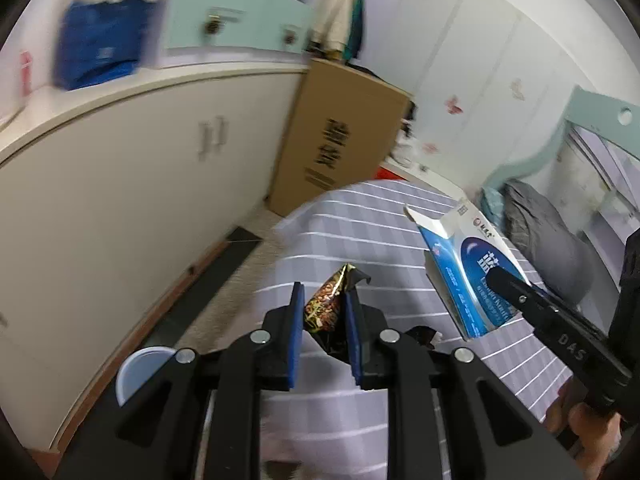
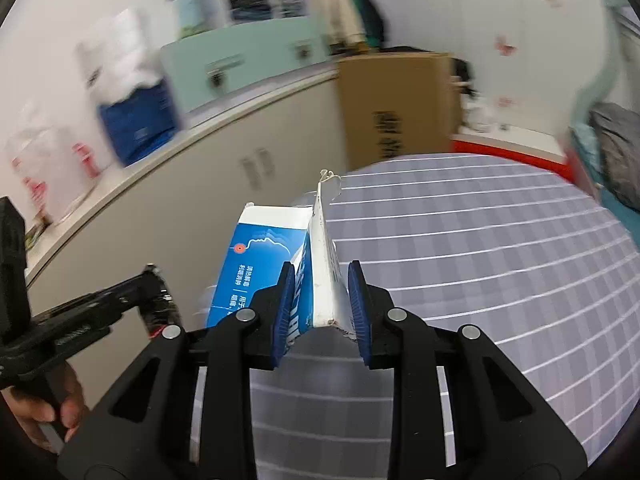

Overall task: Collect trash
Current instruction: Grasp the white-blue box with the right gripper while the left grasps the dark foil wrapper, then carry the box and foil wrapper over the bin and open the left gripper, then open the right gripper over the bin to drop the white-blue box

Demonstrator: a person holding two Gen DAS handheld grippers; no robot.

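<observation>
My left gripper (image 1: 322, 294) is shut on a dark snack wrapper (image 1: 326, 306) with a food print, held above the striped bed (image 1: 360, 220). My right gripper (image 2: 320, 276) is shut on a blue and white carton box (image 2: 272, 256) with torn open flaps, also held above the bed (image 2: 480, 248). The box (image 1: 468, 268) and one right finger (image 1: 516, 288) show at the right of the left wrist view. The left gripper holding the wrapper (image 2: 154, 304) shows at the left of the right wrist view.
A white cabinet (image 1: 132, 184) runs along the left, with a blue bag (image 1: 100, 40) on top. A brown cardboard box (image 1: 340, 132) leans at the bed's far end. A white bin rim (image 1: 140, 368) sits on the floor below left. A grey pillow (image 1: 548, 232) lies right.
</observation>
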